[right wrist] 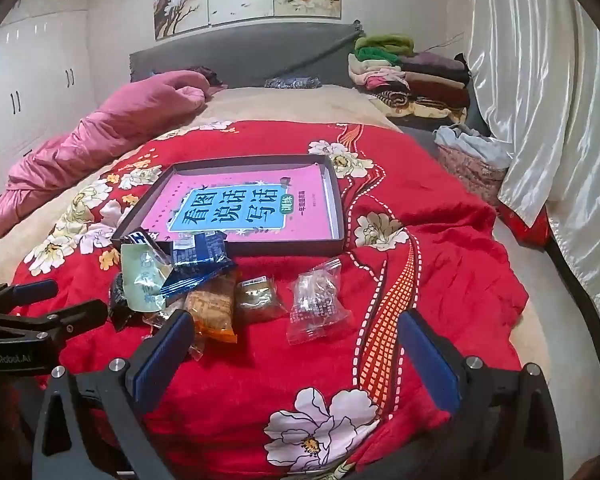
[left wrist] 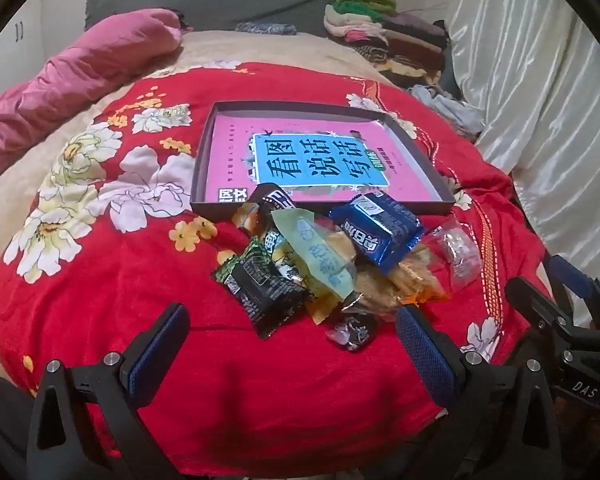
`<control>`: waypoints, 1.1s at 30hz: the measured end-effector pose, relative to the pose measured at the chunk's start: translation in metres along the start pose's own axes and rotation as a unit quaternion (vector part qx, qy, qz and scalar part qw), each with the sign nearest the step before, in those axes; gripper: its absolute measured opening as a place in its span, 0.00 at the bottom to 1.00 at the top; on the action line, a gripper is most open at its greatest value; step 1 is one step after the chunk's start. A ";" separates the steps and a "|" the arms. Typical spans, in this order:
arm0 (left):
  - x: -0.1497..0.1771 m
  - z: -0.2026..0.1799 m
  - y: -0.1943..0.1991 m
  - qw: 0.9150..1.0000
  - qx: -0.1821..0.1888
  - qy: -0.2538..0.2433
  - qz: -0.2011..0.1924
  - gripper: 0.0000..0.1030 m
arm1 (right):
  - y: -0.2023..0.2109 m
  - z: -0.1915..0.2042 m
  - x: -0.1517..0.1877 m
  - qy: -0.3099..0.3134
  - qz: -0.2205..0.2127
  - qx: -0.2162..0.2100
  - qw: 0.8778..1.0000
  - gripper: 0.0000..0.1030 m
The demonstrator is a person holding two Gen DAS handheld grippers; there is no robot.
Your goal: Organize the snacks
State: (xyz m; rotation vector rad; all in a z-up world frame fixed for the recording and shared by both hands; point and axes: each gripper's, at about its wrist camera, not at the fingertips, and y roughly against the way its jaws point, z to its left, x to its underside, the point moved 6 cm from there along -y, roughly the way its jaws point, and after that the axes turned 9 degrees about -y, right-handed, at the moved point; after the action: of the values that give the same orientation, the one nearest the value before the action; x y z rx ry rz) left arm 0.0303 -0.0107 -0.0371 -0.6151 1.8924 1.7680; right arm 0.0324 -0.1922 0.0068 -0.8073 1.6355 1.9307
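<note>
A pile of snack packets lies on the red floral blanket in front of a shallow dark tray [left wrist: 202,160] [right wrist: 337,204] that holds a pink book. The pile has a black packet [left wrist: 266,286], a pale green packet [left wrist: 320,254] [right wrist: 142,276], a blue packet [left wrist: 374,230] [right wrist: 198,260], an orange packet [left wrist: 412,276] [right wrist: 214,304], a brown packet [right wrist: 256,294] and a clear packet [left wrist: 458,250] [right wrist: 316,300]. My left gripper [left wrist: 292,350] is open and empty just short of the pile. My right gripper [right wrist: 296,354] is open and empty, near the clear packet.
The tray sits mid-bed on the red blanket [left wrist: 120,280] [right wrist: 440,240]. A pink quilt [left wrist: 80,76] [right wrist: 112,132] lies at the left. Folded clothes [left wrist: 388,32] [right wrist: 412,76] are stacked at the headboard. White curtains [left wrist: 540,80] [right wrist: 540,120] hang at the right.
</note>
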 end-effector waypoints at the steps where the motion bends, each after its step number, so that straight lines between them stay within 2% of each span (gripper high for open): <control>1: 0.000 0.000 0.000 1.000 0.000 -0.001 0.000 1.00 | 0.000 0.000 0.000 0.000 -0.001 0.000 1.000 1.00; 33: -0.001 0.000 0.002 1.000 0.003 -0.004 -0.003 1.00 | -0.004 -0.001 0.001 0.000 0.003 0.002 1.000 1.00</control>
State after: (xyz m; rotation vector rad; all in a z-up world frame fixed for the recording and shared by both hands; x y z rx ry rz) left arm 0.0297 -0.0105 -0.0354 -0.6099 1.8895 1.7576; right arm 0.0352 -0.1929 0.0031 -0.8013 1.6419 1.9303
